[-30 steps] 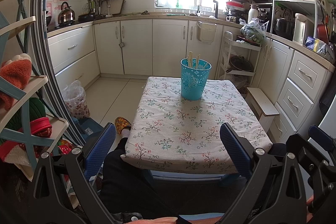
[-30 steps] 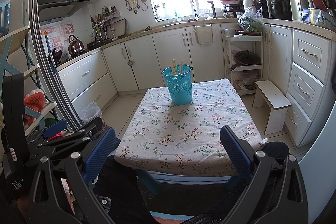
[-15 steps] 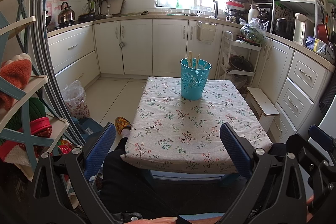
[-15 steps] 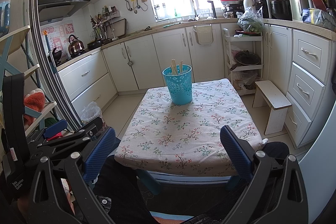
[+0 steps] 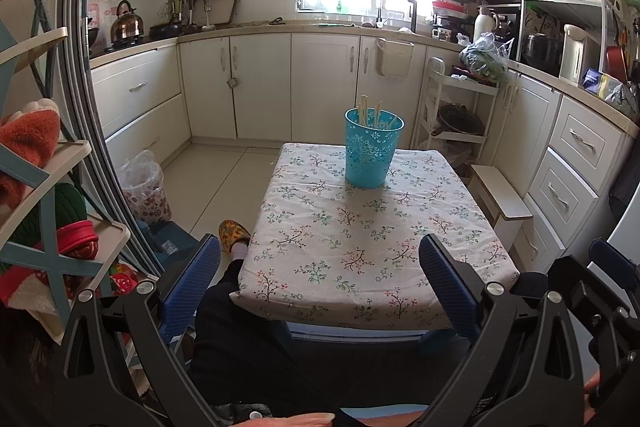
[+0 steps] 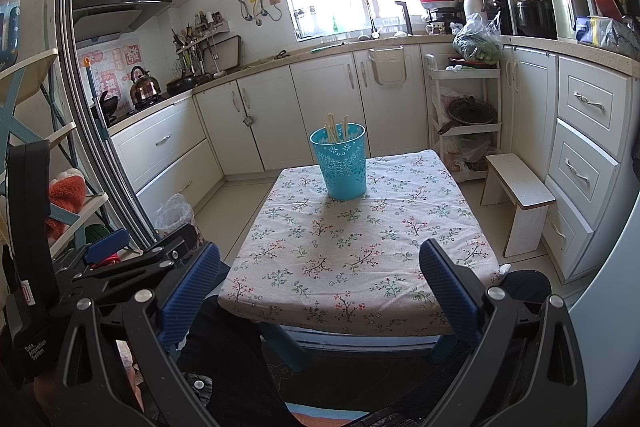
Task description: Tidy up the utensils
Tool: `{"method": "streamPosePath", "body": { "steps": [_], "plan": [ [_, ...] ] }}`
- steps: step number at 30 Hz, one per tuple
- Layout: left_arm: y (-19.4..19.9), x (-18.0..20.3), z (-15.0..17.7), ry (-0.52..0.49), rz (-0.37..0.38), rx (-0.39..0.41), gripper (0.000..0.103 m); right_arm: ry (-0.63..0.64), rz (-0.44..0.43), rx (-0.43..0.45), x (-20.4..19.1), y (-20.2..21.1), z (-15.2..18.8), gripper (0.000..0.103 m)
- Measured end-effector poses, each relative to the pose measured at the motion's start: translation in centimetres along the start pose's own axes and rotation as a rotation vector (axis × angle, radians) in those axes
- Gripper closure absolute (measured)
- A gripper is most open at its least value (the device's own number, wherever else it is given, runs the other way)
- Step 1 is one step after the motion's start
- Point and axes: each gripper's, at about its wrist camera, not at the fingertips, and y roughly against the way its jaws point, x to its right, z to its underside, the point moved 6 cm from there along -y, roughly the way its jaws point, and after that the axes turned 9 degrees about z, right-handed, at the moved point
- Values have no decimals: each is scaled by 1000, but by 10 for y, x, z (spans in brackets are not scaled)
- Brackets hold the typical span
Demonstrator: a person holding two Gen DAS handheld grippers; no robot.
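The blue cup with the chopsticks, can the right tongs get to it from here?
Probably yes: the right tongs are open and empty, and only bare tablecloth lies between them and the blue cup.

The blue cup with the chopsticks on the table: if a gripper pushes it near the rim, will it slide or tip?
The blue cup looks like thin perforated plastic, so probably light. It narrows toward its base and stands on a soft tablecloth, so a high push would likelier tip it than slide it. The chopsticks lean loosely inside and may shift.
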Motion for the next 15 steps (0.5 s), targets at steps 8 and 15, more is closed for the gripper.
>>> {"method": "streamPosePath", "body": {
  "steps": [8, 15],
  "plan": [
    [-8, -7, 6, 1, 20, -22, 8, -1, 1, 3, -1, 0, 1, 7],
    [-10, -8, 8, -11, 30, -20, 8, 4, 8, 29, -3, 5, -3, 7]
  ]
}}
